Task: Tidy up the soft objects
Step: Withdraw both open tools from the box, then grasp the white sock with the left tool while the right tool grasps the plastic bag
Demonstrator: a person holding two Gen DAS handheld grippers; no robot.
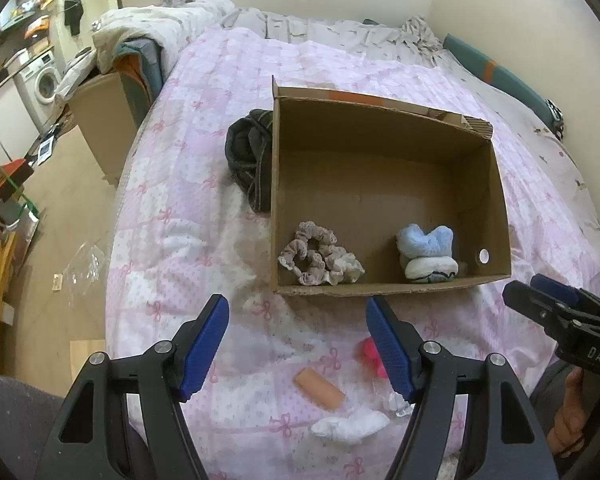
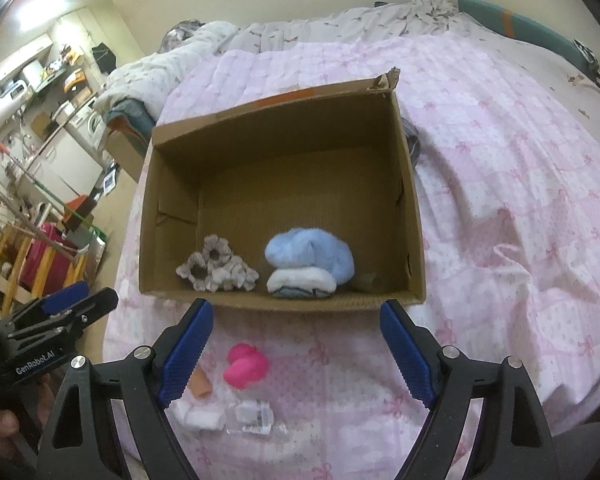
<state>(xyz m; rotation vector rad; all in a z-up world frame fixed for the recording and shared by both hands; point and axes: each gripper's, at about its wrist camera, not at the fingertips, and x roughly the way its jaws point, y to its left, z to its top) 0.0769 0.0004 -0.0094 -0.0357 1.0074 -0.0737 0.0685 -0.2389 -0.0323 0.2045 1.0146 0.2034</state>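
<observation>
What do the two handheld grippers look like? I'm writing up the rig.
Both are black plastic clamp-style frames with triangular cut-outs and silver pivot bolts. The left gripper and right gripper carry ribbed blue finger pads. White lettering reads "GenRobot.AI" and "DAS". No cables show; bare skin holds the handles.

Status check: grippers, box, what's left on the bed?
Left gripper and right gripper open, empty. Cardboard box holds scrunchies, blue sock bundle. Pink item, tan piece, white cloth outside, unobstructed.

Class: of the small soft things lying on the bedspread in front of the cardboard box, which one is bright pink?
The rounded pink sponge; the peach cylinder and white cloth bundle beside it are paler.
</observation>
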